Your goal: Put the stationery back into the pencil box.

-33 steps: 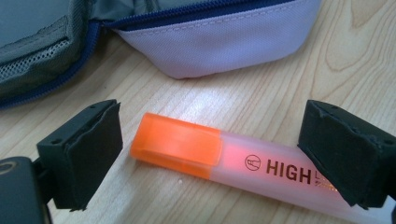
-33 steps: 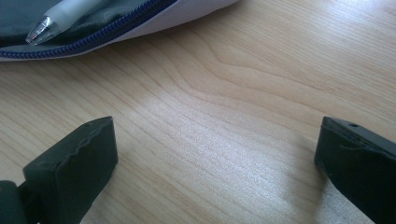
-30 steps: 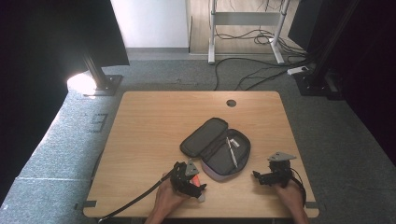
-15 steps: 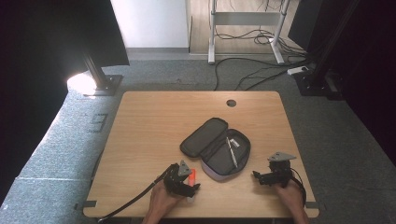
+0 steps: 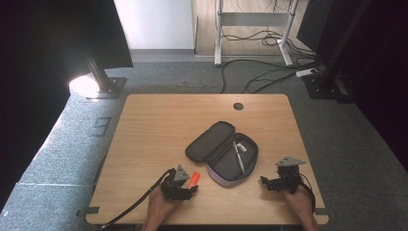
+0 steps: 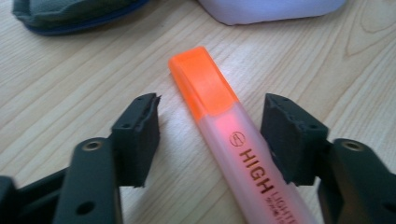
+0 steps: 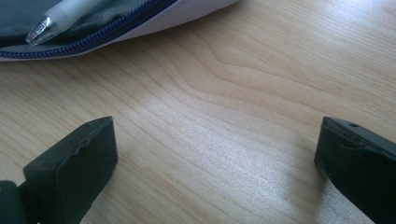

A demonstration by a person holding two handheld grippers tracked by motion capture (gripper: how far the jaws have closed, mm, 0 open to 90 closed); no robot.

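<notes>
An orange highlighter lies on the wooden table, orange cap pointing toward an open grey pencil case. My left gripper is open, its jaws on either side of the highlighter with gaps on both sides. From above, the highlighter pokes out just ahead of the left gripper near the front edge. A white pen rests inside the case; its tip shows in the right gripper view. My right gripper is open over bare wood, seen from above right of the case.
The case's zipper edge lies just beyond the right gripper. A round cable hole sits near the table's far edge. A lamp base and cables lie on the carpet behind the table.
My left gripper has drawn back a little toward the front edge, leaving more of the highlighter showing ahead of it. The right gripper has stayed put.
</notes>
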